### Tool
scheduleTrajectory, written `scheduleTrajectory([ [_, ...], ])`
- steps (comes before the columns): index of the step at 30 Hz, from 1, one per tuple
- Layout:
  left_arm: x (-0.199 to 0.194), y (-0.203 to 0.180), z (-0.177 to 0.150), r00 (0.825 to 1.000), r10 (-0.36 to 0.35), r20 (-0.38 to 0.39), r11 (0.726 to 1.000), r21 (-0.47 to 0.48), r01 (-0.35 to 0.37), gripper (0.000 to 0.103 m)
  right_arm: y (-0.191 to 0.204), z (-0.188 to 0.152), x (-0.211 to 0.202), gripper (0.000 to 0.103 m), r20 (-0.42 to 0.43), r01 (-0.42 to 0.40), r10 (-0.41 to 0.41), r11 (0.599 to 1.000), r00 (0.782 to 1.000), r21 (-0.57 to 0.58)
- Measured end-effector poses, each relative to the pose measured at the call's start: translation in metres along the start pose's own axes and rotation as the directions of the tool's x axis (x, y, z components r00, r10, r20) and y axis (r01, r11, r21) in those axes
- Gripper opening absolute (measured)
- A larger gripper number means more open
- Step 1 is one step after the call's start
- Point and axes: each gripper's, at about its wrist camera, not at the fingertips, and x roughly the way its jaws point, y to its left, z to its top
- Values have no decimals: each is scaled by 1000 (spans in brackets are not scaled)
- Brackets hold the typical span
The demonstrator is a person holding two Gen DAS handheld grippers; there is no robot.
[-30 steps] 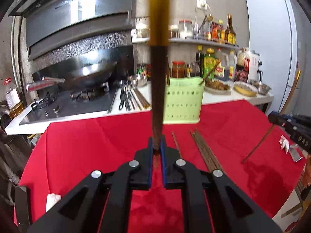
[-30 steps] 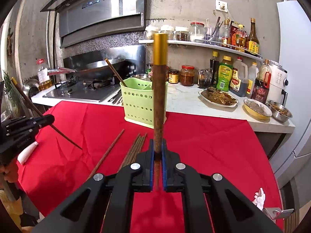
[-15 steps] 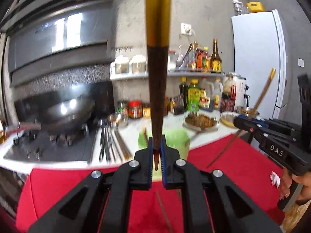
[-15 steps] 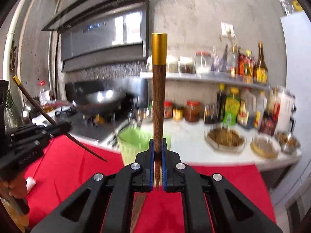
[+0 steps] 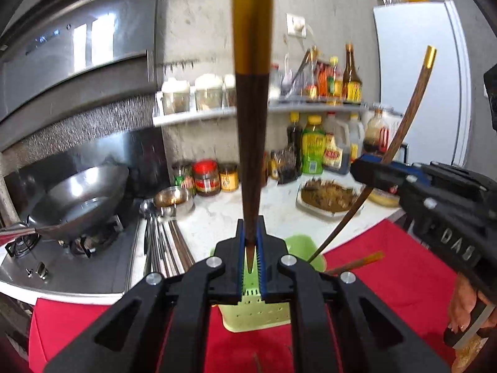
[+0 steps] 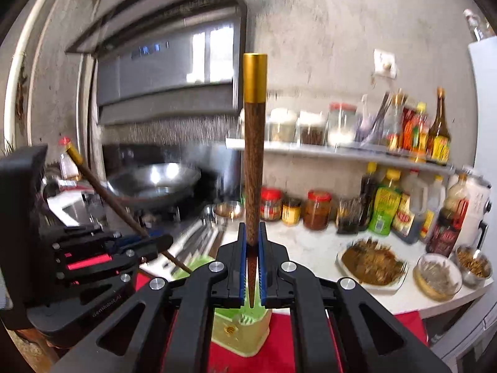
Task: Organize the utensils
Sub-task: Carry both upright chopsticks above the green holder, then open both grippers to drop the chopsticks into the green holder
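Left gripper (image 5: 251, 245): clamped on a gold-capped brown chopstick (image 5: 252, 143) standing upright between its blue pads.
Right gripper (image 6: 252, 248): clamped likewise on a second chopstick (image 6: 254, 168).
Green holder (image 6: 242, 326): on the red cloth (image 5: 388, 279), just below both grippers, near the white counter (image 6: 313, 248).
Both chopstick tips: above the holder.

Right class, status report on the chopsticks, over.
Left claw shut on chopstick. Right claw shut on second chopstick. Green holder just below both. Nothing in the way.
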Motion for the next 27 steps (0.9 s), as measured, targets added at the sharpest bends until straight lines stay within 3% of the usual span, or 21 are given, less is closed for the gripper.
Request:
scheduleTrajectory([
  [4,13,3,-8,1000,2,-27,1000,1,-2,7,-4,-16,17,9,-56,-6,7,1000,998,19],
  [9,8,6,-5,1000,7,-11,1000,-14,-7,9,-11,-20,13,23,-63,18,-15,999,998,48],
  [18,-59,6,11,994,58,92,998,-43,-54,10,-18,-4,-66,26,31,87,-88,995,996,40],
  [21,-85,6,-4,992,106,69,993,-53,-103,11,-16,-19,-97,27,32,100,-101,994,994,42],
  [27,-122,2,-84,986,161,-38,983,-78,-163,15,3,-86,-137,28,-41,82,-80,996,996,44],
])
